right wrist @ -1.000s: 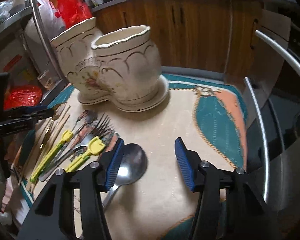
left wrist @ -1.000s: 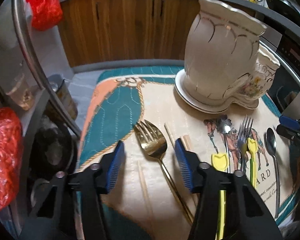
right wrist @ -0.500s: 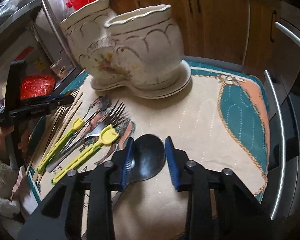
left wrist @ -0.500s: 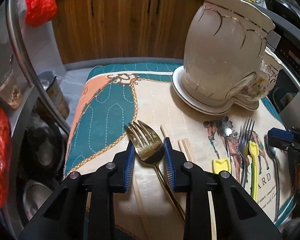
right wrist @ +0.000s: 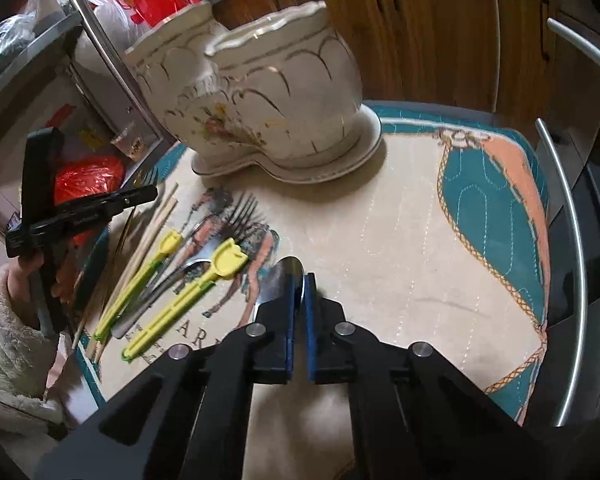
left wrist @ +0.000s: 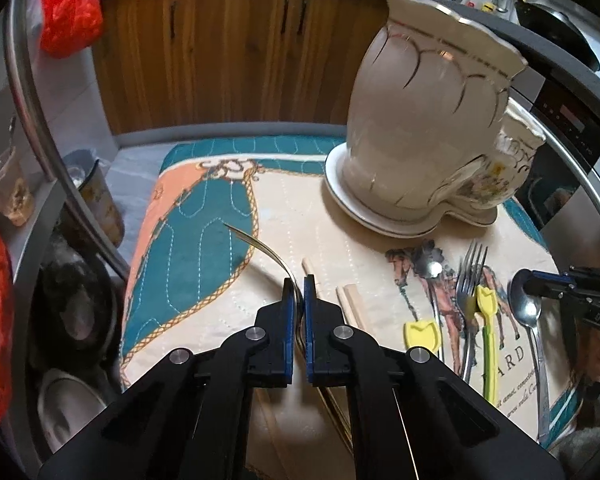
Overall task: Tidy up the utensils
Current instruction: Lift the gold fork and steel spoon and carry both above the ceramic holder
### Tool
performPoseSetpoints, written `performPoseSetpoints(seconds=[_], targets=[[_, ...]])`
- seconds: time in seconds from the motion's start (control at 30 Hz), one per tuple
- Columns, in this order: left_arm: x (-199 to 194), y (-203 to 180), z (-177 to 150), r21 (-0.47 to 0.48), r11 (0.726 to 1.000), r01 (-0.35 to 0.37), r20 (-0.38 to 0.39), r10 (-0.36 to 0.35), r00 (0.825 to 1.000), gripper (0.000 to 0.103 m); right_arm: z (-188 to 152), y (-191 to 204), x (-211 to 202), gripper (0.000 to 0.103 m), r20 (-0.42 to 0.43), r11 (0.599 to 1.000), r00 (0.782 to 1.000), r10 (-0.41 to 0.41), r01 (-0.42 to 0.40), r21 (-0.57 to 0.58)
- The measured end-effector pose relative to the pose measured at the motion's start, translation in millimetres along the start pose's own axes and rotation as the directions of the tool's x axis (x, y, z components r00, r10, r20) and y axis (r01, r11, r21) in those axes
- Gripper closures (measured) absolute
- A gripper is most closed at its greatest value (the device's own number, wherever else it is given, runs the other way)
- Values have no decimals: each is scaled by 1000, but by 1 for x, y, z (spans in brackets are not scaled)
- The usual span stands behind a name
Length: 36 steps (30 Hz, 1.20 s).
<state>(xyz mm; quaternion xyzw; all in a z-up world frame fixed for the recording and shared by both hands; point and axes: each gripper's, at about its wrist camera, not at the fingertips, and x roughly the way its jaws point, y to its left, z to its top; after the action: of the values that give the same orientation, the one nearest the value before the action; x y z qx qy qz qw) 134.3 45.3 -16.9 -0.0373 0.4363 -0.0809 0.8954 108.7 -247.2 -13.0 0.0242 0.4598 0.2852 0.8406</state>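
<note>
Dim, even indoor light with soft shadows; strong fisheye bending and dark corners; holder (right wrist: 260,92) slightly motion-blurred.

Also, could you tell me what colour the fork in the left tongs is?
Gold fork; left wrist view.

Your left wrist camera sits just behind the left gripper (left wrist: 299,280), looking steeply down along its fingers at the patterned mat (left wrist: 204,240); the gripper fills the lower centre of the frame, close to the lens. The ceramic holder (left wrist: 428,128) stands at upper right, the wooden cabinet (left wrist: 220,60) across the top.

Your right wrist camera looks the same way from behind the right gripper (right wrist: 299,280), equally near the mat (right wrist: 400,240), with the holder (right wrist: 284,92) at upper left.

Both views share the holder, the mat and the row of utensils: lower right in the left view, lower left in the right view. Each camera also catches the other gripper at its frame edge: the right gripper (left wrist: 540,280) at right, the left gripper (right wrist: 140,196) at left.
</note>
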Motion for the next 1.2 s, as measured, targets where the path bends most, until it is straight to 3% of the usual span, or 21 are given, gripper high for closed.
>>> performPoseSetpoints(seconds=[0.4,0.7,0.97,1.2], targets=[[-67,-15,2,36,999,6,147,-11,989,99,6,19,-49,101,157,998,987,-32,38,-40],[-127,-31,1,100,995,-27,269,-1,963,99,11,37,-88,101,287,992,956,-64,93,-87],[-166,-42,18,120,991,-56,368,8,930,100,36,55,-111,101,419,980,903,-98,161,-117],[-200,-60,62,165,985,-45,446,-34,894,100,92,65,-131,101,547,967,826,-137,230,-105]])
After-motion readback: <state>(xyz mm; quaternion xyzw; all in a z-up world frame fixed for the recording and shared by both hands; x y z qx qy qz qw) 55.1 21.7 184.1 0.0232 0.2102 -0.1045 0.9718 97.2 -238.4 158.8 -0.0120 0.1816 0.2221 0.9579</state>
